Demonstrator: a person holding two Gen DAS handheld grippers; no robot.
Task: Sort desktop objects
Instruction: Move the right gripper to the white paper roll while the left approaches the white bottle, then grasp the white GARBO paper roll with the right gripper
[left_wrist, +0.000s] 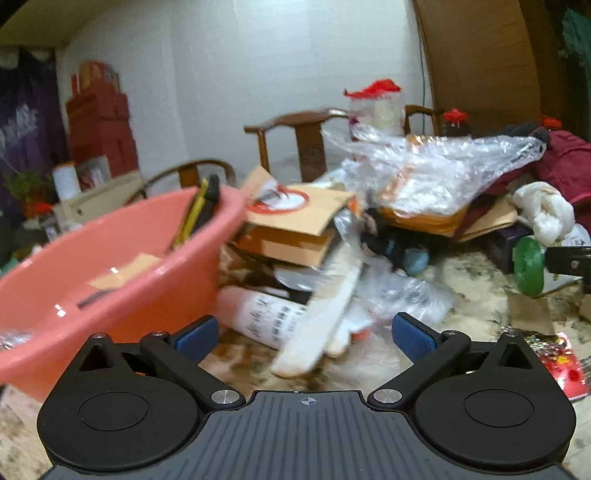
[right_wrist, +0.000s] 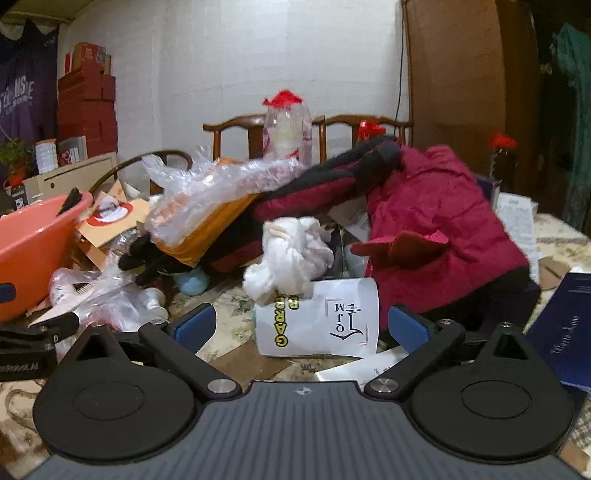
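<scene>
From the left wrist, the left tongs are spread wide with nothing between them. The landmark is the pink tub. It sits on the desk just left of the tongs. Some yellow and black sticks lean inside the tub. Right of the tub lies a blurry pile: a cardboard box, a white bottle on its side, and a crinkly clear bag on top. Far right of the tub is a green roll.

From the right wrist, the right tongs are spread wide too, holding nothing. The pink tub is far left here. Well right of it, a white paper cup lies on its side in front of the tongs, with a white rag touching it. Behind them is a red coat.
</scene>
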